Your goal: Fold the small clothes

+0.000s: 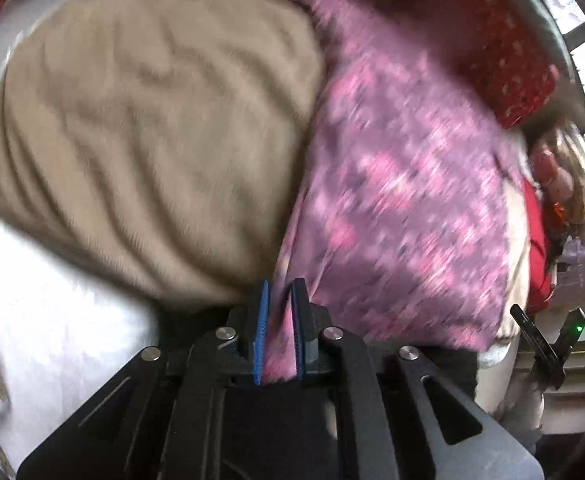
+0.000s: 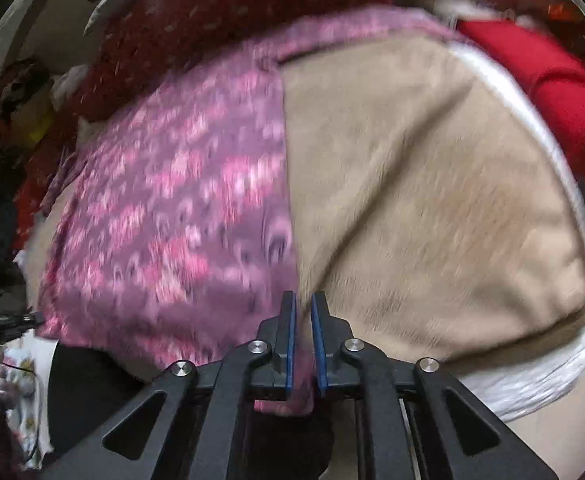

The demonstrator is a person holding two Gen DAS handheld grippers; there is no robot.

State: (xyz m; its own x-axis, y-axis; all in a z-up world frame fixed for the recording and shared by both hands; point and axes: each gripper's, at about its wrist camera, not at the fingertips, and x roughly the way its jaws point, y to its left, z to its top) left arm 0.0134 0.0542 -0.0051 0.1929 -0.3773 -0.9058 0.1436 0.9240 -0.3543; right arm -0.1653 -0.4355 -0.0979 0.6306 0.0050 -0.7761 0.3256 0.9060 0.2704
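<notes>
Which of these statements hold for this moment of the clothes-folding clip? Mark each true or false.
1. The left hand-held gripper is shut on the pink patterned cloth. True.
2. The right hand-held gripper is open and holds nothing. False: pink patterned cloth sits between its blue pads, which are closed on it.
3. The pink cloth lies over a tan blanket. True.
4. The tan blanket is bright green. False: it is tan or beige.
5. A red item shows at the upper right of the right wrist view. True.
6. Both views are sharp. False: both are motion-blurred.
</notes>
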